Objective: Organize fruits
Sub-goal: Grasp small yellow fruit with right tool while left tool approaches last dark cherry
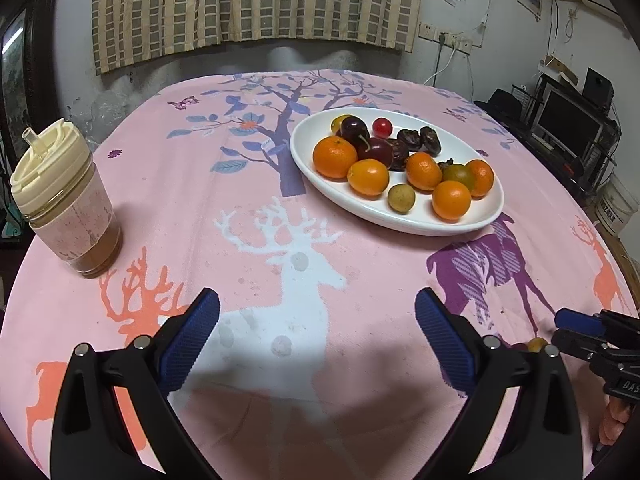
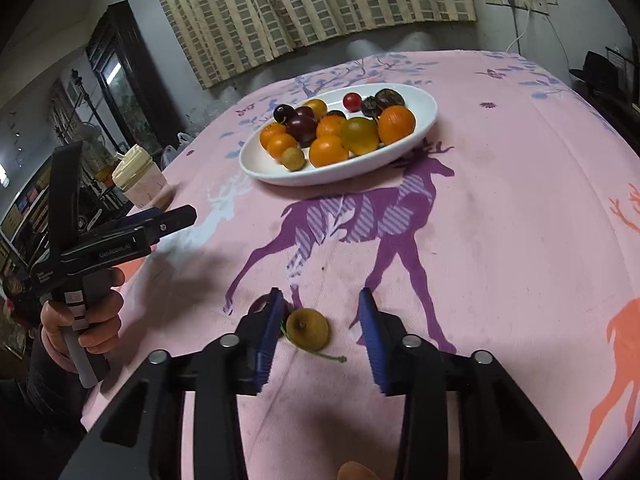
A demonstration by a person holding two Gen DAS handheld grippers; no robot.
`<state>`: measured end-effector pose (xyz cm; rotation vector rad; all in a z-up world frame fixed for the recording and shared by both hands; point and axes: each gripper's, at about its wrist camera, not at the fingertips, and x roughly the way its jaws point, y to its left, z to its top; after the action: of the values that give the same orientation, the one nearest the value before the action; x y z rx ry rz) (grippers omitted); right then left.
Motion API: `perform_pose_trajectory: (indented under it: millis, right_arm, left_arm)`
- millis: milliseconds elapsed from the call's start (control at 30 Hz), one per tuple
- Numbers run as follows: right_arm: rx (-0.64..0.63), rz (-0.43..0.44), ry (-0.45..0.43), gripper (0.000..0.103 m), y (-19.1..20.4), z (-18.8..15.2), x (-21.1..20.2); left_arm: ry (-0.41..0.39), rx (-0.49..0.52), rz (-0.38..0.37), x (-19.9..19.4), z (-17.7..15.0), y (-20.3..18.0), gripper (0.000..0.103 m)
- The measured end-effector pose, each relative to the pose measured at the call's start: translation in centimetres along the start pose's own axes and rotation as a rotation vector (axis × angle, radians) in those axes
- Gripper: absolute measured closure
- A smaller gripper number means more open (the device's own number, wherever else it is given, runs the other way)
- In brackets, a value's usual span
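Observation:
A white oval plate [image 1: 400, 216] [image 2: 260, 168] on the pink tablecloth holds several fruits: oranges [image 1: 334, 157], dark cherries [image 1: 376, 151], a red cherry tomato [image 1: 381, 127] and a small yellow-brown longan [image 1: 401, 197]. A loose yellow-brown longan [image 2: 309, 329] lies on the cloth between the open fingers of my right gripper [image 2: 320, 334], nearer the left pad, apart from both. It also shows in the left wrist view [image 1: 536, 345]. My left gripper [image 1: 317, 334] is open and empty over the white deer print.
A lidded cup with a straw [image 1: 66, 196] [image 2: 140, 180] stands at the table's left. A green stem [image 2: 330, 357] lies by the loose longan. A dark red fruit [image 2: 262, 304] peeks from behind the right gripper's left finger. Shelves and a monitor [image 1: 568, 120] stand right.

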<state>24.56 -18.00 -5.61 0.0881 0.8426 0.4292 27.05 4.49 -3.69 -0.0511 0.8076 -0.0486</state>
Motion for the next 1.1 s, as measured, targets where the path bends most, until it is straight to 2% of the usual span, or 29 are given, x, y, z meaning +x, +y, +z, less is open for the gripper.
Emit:
perform_pose_trajectory:
  millis: [233,333,600,700,800,933,1100]
  right_arm:
    - [-0.048,-0.03,0.074,0.065,1.4,-0.4,1.2]
    - [-0.024,-0.055,0.103,0.069,1.0,-0.4,1.8]
    - [0.005,-0.031,0.102,0.075,0.3,0.1,2.2]
    - [0.037,0.009,0.066,0.084,-0.5,0.7,1.7]
    - [0.068,0.04,0.016,0.088,-1.6,1.3,1.2]
    - [0.096,0.069,0.023,0.085,-2.4,1.2,1.6]
    - [0.036,0.018,-0.016,0.081,-1.8,2.0,0.6]
  left_arm:
    - [-0.01,-0.013,-0.013,-0.5,0.2,0.1,0.007]
    - [-0.002,-0.03,-0.03,-0.6,0.3,0.4,0.007]
    - [0.0,-0.02,-0.037,-0.6,0.1,0.1,0.007]
    - [-0.002,-0.006,-0.032,-0.5,0.0,-0.2,0.007]
    - [-0.002,0.04,-0.088,-0.6,-0.3,-1.3,0.007]
    - [-0.012,0.184,-0.117,-0.7,-1.4,-4.3,0.007]
    - [0.013,0.202,-0.162,-0.2,-1.8,-5.0,0.007]
